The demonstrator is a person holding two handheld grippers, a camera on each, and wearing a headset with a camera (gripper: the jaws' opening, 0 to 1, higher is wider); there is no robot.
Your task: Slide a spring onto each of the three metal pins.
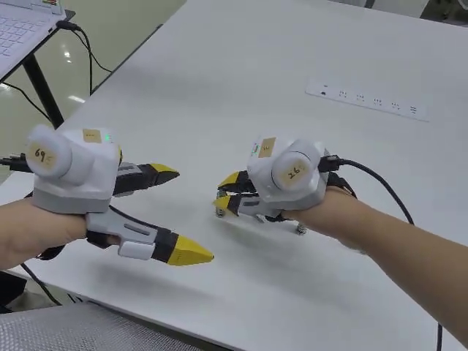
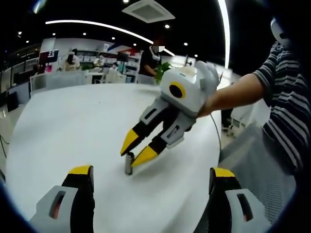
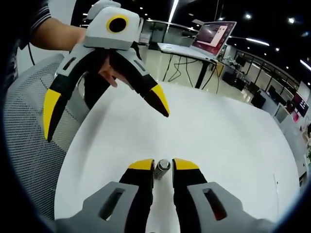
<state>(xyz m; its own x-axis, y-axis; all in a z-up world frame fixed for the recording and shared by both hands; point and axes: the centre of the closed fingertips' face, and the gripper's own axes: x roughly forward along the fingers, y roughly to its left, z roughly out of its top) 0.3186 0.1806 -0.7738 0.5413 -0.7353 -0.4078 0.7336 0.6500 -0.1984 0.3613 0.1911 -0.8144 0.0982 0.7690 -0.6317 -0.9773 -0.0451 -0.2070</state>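
Bare table point(image 1: 241, 80) wide and free ahead, clear gap between left gripper point(image 1: 186, 214), jaws spread, and right gripper point(image 1: 227, 191), pin point(image 1: 219, 212) upright between the right tips, second pin point(image 1: 300, 230) beside that gripper's body, power strip point(image 1: 369, 99) far back, cable point(image 1: 380, 186) trailing rightward.

White table point(image 1: 241, 73), left tongs point(image 1: 189, 214) black with yellow tips, right tongs point(image 1: 223, 196) likewise, striped sleeve point(image 2: 279, 87), silver-grey pin point(image 3: 162, 168), black cable point(image 1: 380, 183)

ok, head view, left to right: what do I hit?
Laptop → left tongs, open → right tongs, closed on a spring → power strip.
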